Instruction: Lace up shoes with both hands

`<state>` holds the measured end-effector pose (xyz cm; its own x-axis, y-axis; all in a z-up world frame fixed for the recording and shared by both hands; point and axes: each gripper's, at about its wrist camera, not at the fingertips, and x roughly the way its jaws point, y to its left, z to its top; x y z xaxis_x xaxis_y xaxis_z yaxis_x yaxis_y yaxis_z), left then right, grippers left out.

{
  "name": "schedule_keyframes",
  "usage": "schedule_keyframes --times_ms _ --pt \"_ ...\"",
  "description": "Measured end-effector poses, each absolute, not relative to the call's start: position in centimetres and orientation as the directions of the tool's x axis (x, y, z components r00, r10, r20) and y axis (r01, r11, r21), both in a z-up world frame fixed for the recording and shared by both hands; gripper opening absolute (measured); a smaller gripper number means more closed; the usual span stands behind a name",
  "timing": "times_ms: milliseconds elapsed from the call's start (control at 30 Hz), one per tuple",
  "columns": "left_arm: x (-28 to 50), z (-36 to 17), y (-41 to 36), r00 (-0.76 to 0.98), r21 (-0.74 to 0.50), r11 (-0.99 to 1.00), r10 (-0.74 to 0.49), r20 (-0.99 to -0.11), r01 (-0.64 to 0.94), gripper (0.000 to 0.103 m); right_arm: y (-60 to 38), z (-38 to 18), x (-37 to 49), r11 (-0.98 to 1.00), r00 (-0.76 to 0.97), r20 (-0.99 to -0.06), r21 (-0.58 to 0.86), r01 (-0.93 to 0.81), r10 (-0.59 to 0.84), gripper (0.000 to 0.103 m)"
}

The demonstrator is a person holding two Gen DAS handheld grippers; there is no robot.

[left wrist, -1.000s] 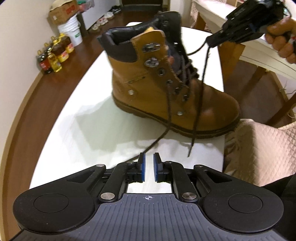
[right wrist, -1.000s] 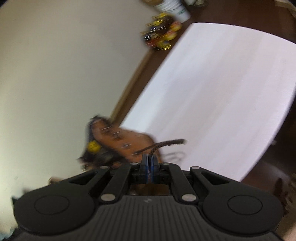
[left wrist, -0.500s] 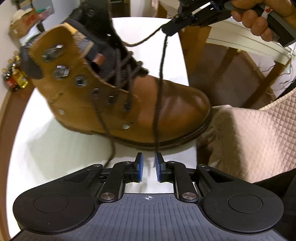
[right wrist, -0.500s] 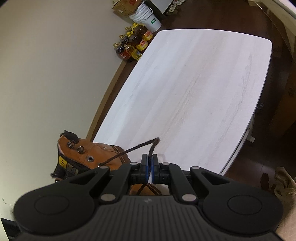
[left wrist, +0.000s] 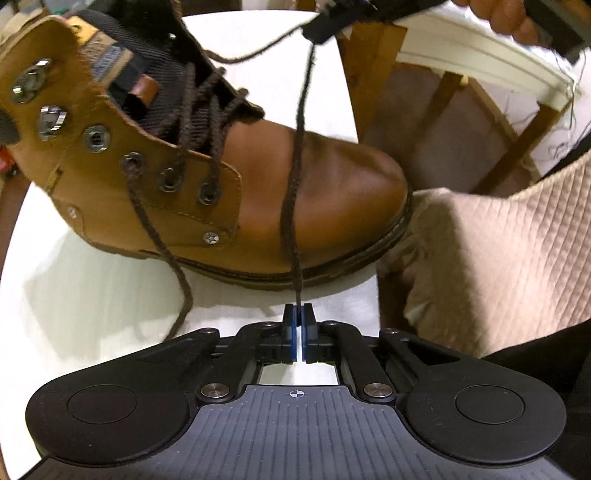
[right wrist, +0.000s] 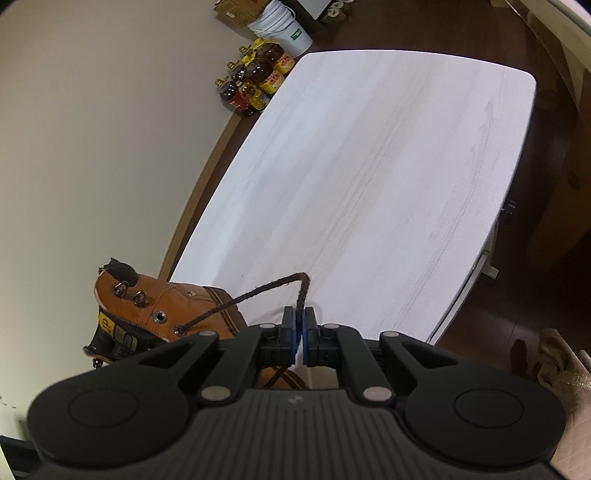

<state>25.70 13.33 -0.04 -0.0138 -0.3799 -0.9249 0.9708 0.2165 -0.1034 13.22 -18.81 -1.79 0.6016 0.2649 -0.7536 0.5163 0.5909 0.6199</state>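
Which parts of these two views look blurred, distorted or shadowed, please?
Left wrist view: the hanging dark brown lace is motion-smeared, the white table carries the tan leather boot's shadow. Right wrist view: sharp, though fisheye bends the table's edges.

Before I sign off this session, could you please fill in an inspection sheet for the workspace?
Surface: white table, bare beyond the boot.
Job's things: brown boot upright near the table's edge, upper eyelets unlaced; dark lace hangs taut from above.
Clutter: nothing seen.
Grippers: left gripper closing on the lace's tip; right gripper opening, lace between its pads.
Cables: nothing seen.
Surroundings: oil bottles, white bucket, quilted cloth.
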Motion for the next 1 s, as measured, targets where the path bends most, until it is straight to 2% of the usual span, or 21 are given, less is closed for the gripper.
schedule_keyframes --times_ms 133,333,400,567,867,933,1000 --pt "26.1 1.0 14.1 -0.011 -0.111 0.239 -0.383 -0.924 0.965 0.002 -18.0 -1.7 12.3 0.527 0.601 -0.731 0.666 0.528 0.322 0.018" --pt "26.6 2.5 14.0 -0.006 -0.115 0.251 -0.395 -0.919 0.961 0.002 -12.4 -3.6 11.6 0.377 0.555 -0.612 0.788 0.487 0.564 0.018" --pt "26.5 2.8 13.6 -0.002 -0.109 0.246 -0.399 -0.917 0.963 0.002 -10.8 -4.3 11.7 0.37 0.538 -0.602 0.794 0.483 0.589 0.018" --pt "26.2 3.0 13.5 -0.003 -0.107 0.237 -0.402 -0.916 0.966 0.002 -8.0 -5.9 11.8 0.312 0.534 -0.565 0.812 0.493 0.629 0.018" --pt "25.9 3.4 13.3 -0.018 -0.12 0.223 -0.413 -0.91 0.967 0.002 -6.6 -7.4 11.6 0.261 0.569 -0.545 0.822 0.506 0.615 0.018" --pt "25.8 3.5 13.2 -0.02 -0.124 0.221 -0.419 -0.908 0.967 0.002 -6.4 -7.3 11.8 0.275 0.57 -0.55 0.822 0.498 0.611 0.003" --pt "25.9 3.7 13.3 -0.023 -0.13 0.225 -0.427 -0.904 0.965 0.002 -6.3 -7.2 11.8 0.29 0.574 -0.557 0.821 0.492 0.6 0.003"
